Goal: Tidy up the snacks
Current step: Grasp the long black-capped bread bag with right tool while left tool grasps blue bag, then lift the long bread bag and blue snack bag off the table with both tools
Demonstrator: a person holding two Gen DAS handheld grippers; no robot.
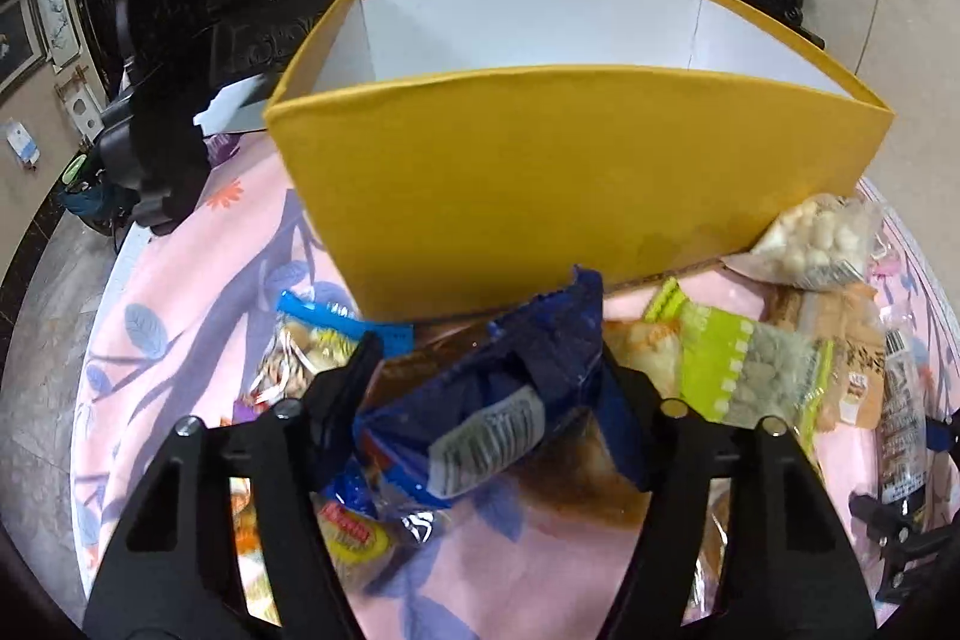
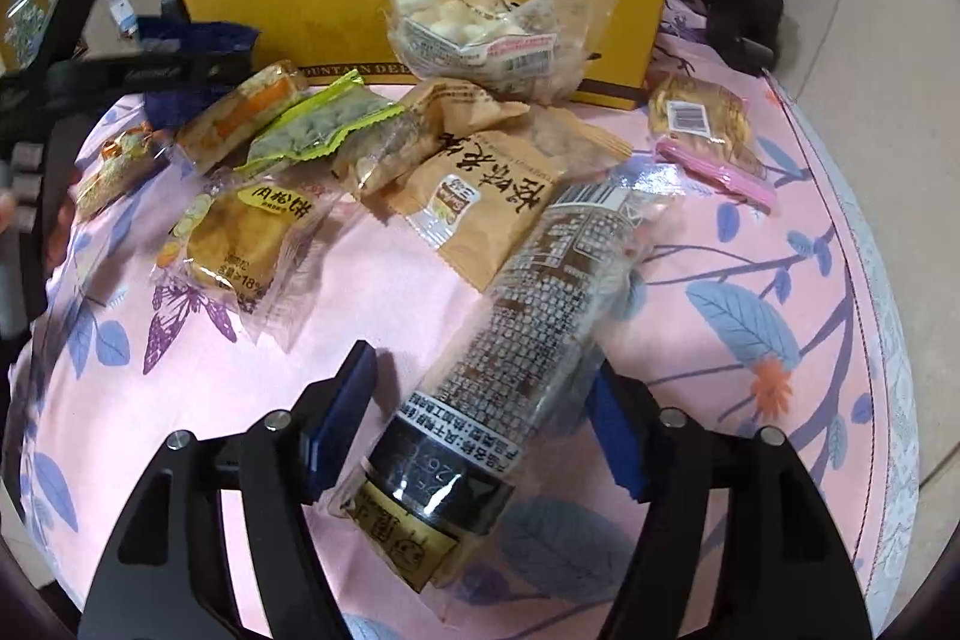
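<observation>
— Yellow cardboard box [image 1: 576,184]: where does it stand?
— Upright and open-topped at the far side of the counter [image 2: 420,328], on a pink floral cloth, white inside.
— Left claw [image 1: 492,358]?
— Closed on a dark blue snack packet [image 1: 510,400], held above the cloth just in front of the box wall.
— Right claw [image 2: 480,388]?
— Spread wide around a long clear-wrapped cylindrical pack [image 2: 516,340] lying on the cloth; firm contact cannot be told.
— Remaining snacks?
— A bag of white puffs [image 2: 480,28] leans against the box; green [image 2: 318,130] and tan [image 2: 480,196] packets lie between.
</observation>
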